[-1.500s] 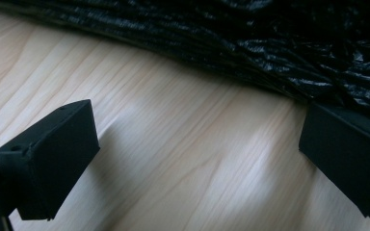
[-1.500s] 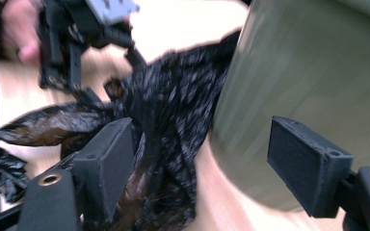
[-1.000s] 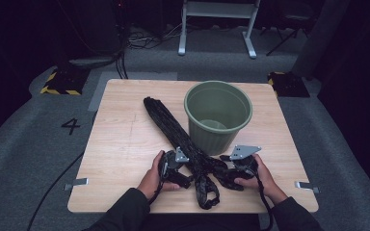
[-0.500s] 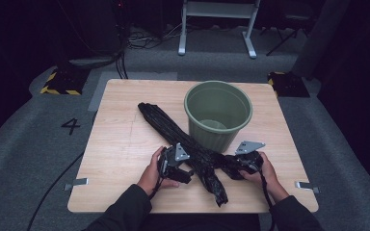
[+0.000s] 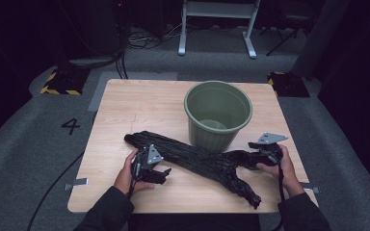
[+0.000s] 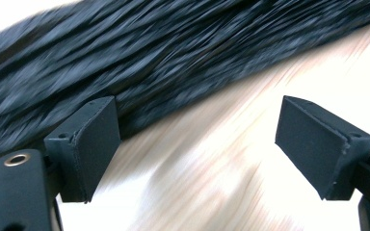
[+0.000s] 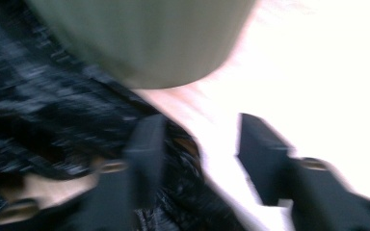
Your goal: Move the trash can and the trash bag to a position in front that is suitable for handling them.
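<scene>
Since the earlier frames we see the black pleated bundle [image 5: 192,159] swing from a steep diagonal to lie almost crosswise on the desk [image 5: 139,103], its far end now at 9 o'clock of the green bucket [image 5: 217,113] rather than at 11. Both hands have spread apart: the left claw [image 5: 160,174] sits off the bundle's near edge, and the right claw [image 5: 250,160] has gone out toward the desk's 3 o'clock side. The left jaws have just been opening a little, with bare wood between them; the right jaws have just been opening too, one jaw against the bundle's folds, the other over bare wood.

The desk is pale wood, standing on grey carpet [image 5: 24,144] marked with a "4" [image 5: 71,126]; yellow-and-black striped blocks [image 5: 60,83] sit at 10 o'clock and 2 o'clock, and a white frame [image 5: 219,21] stands at 12.

The bundle is long, black and finely ridged, forking at its 5 o'clock end, and it touches the bucket's base. In the left gripper view, the left claw [image 6: 197,144] stands wide apart just beside it. In the right gripper view, the right claw [image 7: 200,154] is parted, clamped on nothing.
</scene>
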A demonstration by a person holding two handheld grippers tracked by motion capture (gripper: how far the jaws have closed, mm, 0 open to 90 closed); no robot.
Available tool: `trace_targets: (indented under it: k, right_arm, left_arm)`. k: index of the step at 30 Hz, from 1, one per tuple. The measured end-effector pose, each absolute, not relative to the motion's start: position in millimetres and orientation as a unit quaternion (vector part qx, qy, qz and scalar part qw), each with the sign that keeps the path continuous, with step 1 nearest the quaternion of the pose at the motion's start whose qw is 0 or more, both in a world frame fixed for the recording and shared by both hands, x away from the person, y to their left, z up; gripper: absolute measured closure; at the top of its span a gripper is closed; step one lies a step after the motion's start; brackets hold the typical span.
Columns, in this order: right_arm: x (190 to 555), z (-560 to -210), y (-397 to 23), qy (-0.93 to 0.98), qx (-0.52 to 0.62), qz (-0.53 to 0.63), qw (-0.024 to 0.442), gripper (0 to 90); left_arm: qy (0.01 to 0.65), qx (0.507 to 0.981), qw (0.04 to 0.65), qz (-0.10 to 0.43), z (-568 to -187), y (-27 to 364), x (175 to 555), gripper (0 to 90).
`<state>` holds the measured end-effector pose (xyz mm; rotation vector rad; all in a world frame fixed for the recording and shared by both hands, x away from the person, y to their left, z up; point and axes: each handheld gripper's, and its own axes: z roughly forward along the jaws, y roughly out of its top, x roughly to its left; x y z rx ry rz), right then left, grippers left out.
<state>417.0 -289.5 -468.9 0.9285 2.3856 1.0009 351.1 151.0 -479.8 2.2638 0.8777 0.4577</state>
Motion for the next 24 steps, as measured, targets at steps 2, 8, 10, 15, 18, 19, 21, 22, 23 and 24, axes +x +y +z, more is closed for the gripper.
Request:
trace_targets:
  k: [2, 8, 10, 15, 18, 19, 21, 22, 23, 24]
  right_arm:
    - [416.0, -465.2, -291.5, 0.852, 0.326, 0.362, 0.191, 39.1]
    - [400.4, -437.5, -295.5, 0.827, 0.319, 0.417, 0.203, 30.6]
    - [393.9, -424.5, -289.4, 0.815, 0.311, 0.442, 0.206, 30.1]
    - [404.3, -418.2, -270.6, 0.82, 0.305, 0.435, 0.213, 28.0]
    - [416.4, -416.7, -262.1, 0.823, 0.301, 0.438, 0.203, 26.5]
    - [418.7, -416.0, -260.1, 0.823, 0.3, 0.439, 0.2, 25.7]
    - [424.1, -413.8, -254.6, 0.826, 0.295, 0.436, 0.202, 24.0]
    - [426.7, -413.0, -252.3, 0.827, 0.292, 0.438, 0.198, 22.0]
    - [429.7, -412.2, -249.5, 0.827, 0.292, 0.44, 0.193, 21.8]
    - [429.7, -412.2, -249.5, 0.827, 0.292, 0.44, 0.193, 21.8]
  left_arm:
    - [0.338, 0.864, 0.331, 0.175, -480.6, 154.6, 350.0, 15.9]
    - [0.358, 0.858, 0.324, 0.177, -484.5, 179.2, 344.9, 15.6]
    - [0.363, 0.859, 0.316, 0.174, -488.7, 186.8, 345.5, 15.9]
    - [0.367, 0.86, 0.312, 0.165, -496.1, 193.3, 346.7, 15.7]
    - [0.366, 0.86, 0.318, 0.157, -498.0, 194.2, 345.4, 15.7]
    - [0.365, 0.861, 0.32, 0.154, -498.3, 194.0, 345.3, 15.6]
    - [0.366, 0.86, 0.322, 0.153, -498.8, 193.7, 345.4, 15.6]
    - [0.366, 0.859, 0.324, 0.153, -499.3, 193.6, 345.5, 15.5]
    - [0.369, 0.857, 0.327, 0.151, -499.9, 193.5, 345.4, 15.4]
    - [0.369, 0.857, 0.327, 0.151, -499.9, 193.5, 345.4, 15.4]
